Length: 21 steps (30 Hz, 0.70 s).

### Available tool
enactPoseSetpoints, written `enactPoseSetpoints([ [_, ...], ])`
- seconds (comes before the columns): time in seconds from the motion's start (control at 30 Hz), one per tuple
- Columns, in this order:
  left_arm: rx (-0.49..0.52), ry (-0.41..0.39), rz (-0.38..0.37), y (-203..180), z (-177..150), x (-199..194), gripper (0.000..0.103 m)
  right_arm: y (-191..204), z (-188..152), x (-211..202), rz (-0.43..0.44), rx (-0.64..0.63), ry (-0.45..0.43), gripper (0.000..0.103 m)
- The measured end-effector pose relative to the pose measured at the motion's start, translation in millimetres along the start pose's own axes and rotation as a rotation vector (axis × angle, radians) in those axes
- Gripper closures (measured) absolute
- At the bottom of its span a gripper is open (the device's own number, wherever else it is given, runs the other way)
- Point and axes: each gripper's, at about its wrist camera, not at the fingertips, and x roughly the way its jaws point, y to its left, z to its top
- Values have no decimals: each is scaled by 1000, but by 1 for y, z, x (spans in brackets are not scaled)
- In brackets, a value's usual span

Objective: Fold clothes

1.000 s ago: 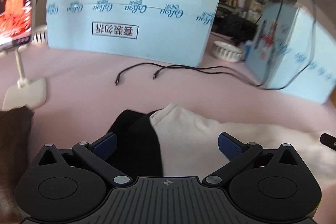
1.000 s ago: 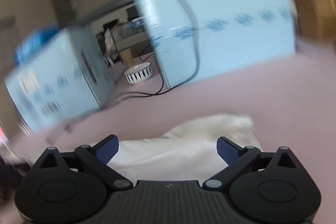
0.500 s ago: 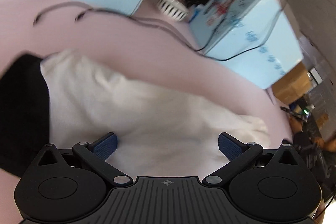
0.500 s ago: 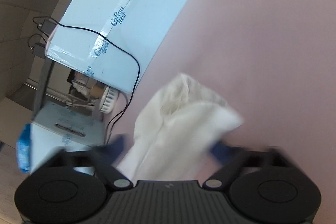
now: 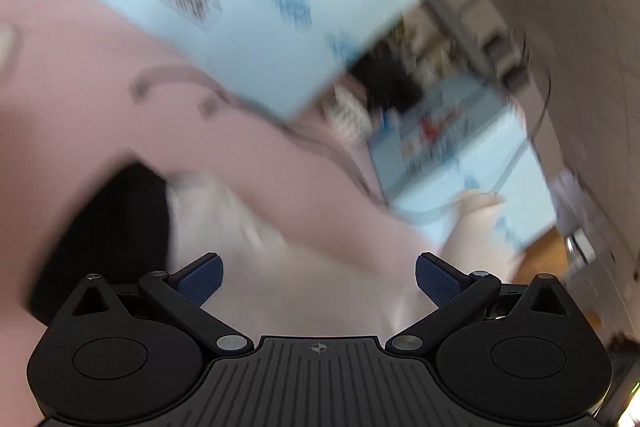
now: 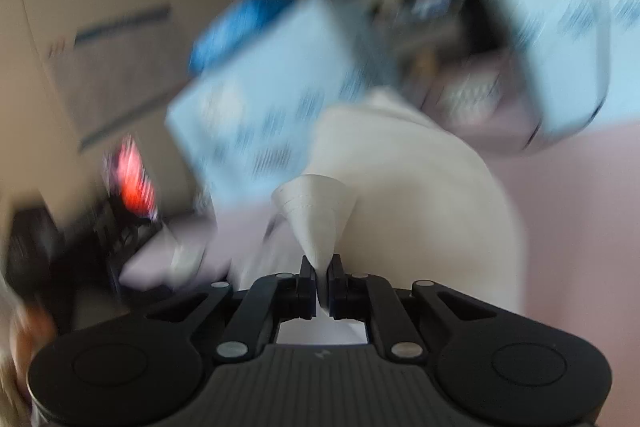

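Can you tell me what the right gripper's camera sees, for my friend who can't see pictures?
The right gripper is shut on a pinch of white cloth, lifting it above the pink table. Behind it are blurry light blue boxes.

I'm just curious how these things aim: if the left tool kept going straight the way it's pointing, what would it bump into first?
Most likely the white garment lying on the pink surface just ahead of the open left tool. The picture is blurred, so depth is a guess.

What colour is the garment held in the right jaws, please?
White garment; the right wrist view shows it best.
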Motion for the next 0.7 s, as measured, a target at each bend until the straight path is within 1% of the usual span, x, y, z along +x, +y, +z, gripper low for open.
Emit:
enactPoseSetpoints([
  [0.03, -9, -40, -3, 1, 5, -11, 0, -1, -4, 9, -2, 4, 30, 97],
  [0.07, -1, -33, -17, -1, 8, -11, 0, -2, -6, 11, 4, 15, 28, 97],
  [0.13, 14, -20, -46, -5, 14, -10, 0, -2, -3, 9, 16, 27, 38, 93],
  [0.17, 29, 13, -72, -11, 16, -5, 0, -1, -1, 8, 27, 32, 51, 90],
  [0.2, 51, 55, -99, -20, 16, 4, 0, -1, 0, 7, 30, 31, 57, 83],
  [0.23, 63, 75, -113, -26, 16, 11, 0, 0, 0, 4, 38, 15, 61, 75],
  [0.3, 90, 139, -160, -42, 11, 33, 0, 7, -4, -10, 93, -22, 58, 35],
  [0.33, 98, 170, -181, -48, 8, 44, 0, 10, -6, -18, 117, -33, 55, 28],
  [0.37, 90, 248, -222, -58, 4, 66, 0, 11, -10, -34, 134, -40, 33, 23],
  [0.4, 89, 271, -231, -60, 2, 71, 0, 10, -14, -43, 137, -37, 16, 23],
  [0.43, 88, 294, -240, -61, 0, 77, 0, 1, -17, -62, 108, 6, -45, 23],
  [0.47, 89, 325, -229, -62, -4, 84, 0, -8, -19, -72, 80, 46, -81, 23],
  [0.53, 102, 336, -180, -52, -12, 85, 0, -36, -17, -82, -11, 176, -120, 23],
  [0.57, 99, 334, -177, -51, -13, 84, 0, -50, -16, -87, -57, 243, -138, 22],
  [0.6, 73, 326, -163, -39, -17, 82, 0, -61, -16, -85, -94, 297, -134, 23],
  [0.67, 24, 329, -150, -24, -21, 79, 0, -89, -17, -65, -144, 443, -67, 24],
  [0.7, -9, 334, -143, -15, -23, 78, 0, -92, -17, -61, -144, 457, -67, 24],
])
